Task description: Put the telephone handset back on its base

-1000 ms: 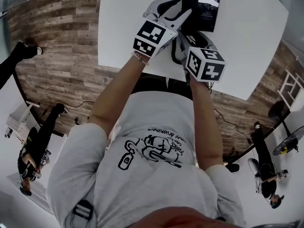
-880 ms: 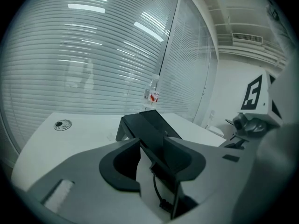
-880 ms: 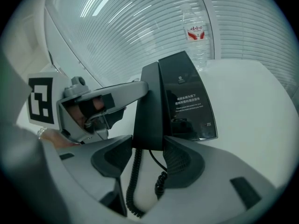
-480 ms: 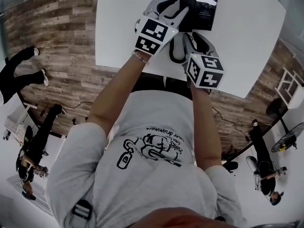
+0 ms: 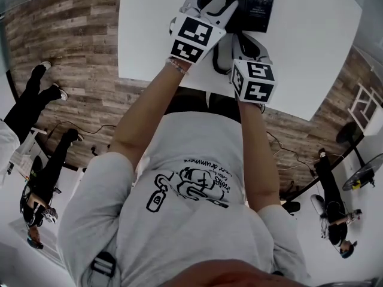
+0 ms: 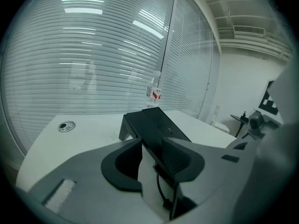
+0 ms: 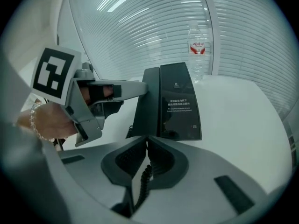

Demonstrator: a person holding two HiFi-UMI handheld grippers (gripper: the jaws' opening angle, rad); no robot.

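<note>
A black telephone (image 5: 254,5) lies at the far edge of the white table (image 5: 311,52), with its handset (image 7: 144,101) along its left side. My left gripper (image 5: 230,8) reaches over that left edge. In the left gripper view the phone's near end (image 6: 156,122) sits between the jaws against the right-hand finger (image 6: 180,160), with a strip of table showing beside the other finger. My right gripper (image 5: 234,40) is just below the phone. Its jaws have just been closing and now meet on the coiled cord (image 7: 142,181), which runs down between them.
A water bottle (image 7: 197,50) stands behind the phone by the blinds. A round cable grommet (image 6: 66,126) is set in the table at the far left. Around the table, people (image 5: 42,184) stand on the wooden floor.
Both grippers have edged a little toward the phone. The right gripper's marker cube has rolled slightly. A person on the floor at the left has walked.
</note>
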